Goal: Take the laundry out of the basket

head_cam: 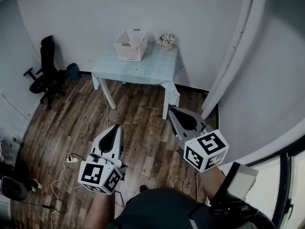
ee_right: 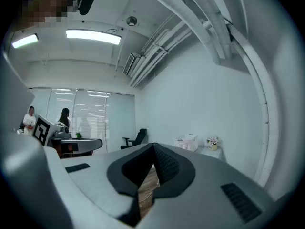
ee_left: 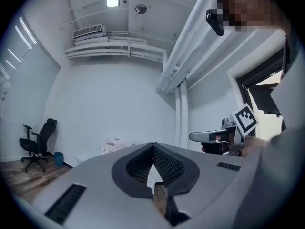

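Left claw point(head_cam: 116, 127): sits at 7 o'clock in the head view, pinched fully together, tips meeting, nothing between them; points level toward 12 o'clock. Right claw point(head_cam: 170, 110): sits at 5 o'clock, likewise closed all the way on nothing, aimed the same way.

Both well apart from the table point(head_cam: 143, 73), up at 12 o'clock across the wood floor point(head_cam: 86, 118). On that table, at its 10 o'clock corner: white slatted basket point(head_cam: 131, 45), upright. Contents too small to tell. At the table's 1 o'clock corner, just beside the basket: small pot of flowers point(head_cam: 167, 41).

At 9 o'clock by the wall: black office chair point(head_cam: 45, 73), with a blue bin point(head_cam: 73, 71) just beside it on its 3 o'clock side. At 8 o'clock on the floor, near the left claw: white plug strip point(head_cam: 71, 160) with loose cable.
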{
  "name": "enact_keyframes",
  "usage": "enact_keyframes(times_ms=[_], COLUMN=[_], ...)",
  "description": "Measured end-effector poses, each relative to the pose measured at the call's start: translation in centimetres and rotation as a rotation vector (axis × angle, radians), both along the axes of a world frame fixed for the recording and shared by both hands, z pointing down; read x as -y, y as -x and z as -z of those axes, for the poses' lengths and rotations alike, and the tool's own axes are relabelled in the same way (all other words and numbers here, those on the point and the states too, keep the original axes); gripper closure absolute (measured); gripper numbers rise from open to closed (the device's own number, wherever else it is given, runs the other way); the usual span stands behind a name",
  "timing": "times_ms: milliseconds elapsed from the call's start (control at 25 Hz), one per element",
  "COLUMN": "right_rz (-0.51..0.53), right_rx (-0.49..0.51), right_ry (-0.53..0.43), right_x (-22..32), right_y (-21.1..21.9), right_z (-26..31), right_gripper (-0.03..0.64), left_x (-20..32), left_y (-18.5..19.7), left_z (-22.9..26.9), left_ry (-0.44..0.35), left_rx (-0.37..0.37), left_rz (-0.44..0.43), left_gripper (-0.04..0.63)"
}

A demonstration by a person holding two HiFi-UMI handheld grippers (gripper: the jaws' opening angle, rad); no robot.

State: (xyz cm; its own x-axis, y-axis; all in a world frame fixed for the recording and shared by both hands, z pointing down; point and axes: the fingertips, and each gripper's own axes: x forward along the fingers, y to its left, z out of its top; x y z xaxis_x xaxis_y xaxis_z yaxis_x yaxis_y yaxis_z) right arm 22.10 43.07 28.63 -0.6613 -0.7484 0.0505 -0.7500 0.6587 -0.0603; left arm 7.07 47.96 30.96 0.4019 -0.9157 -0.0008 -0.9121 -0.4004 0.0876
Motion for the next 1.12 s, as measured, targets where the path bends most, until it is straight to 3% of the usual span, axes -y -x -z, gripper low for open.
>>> enact_keyframes(times_ms=[240,1120], right_rz=[0.001,-0.023], right_rx=[-0.011,-0.021], right_ry=[-0.002,-0.01], right_x=[0.8,5.0], right_y=[1.5,7.5], right_z=[-0.1,-1.3], right_gripper=[0.601,0.6], left_x=[0.9,4.3], left_y=[1.6,6.3], left_z=[0.1,-1.8], left_ry=[-0.007,-0.001], left_rx=[-0.015,-0.053], left_rz=[0.009,-0.116], left_gripper=[0.586,0.586])
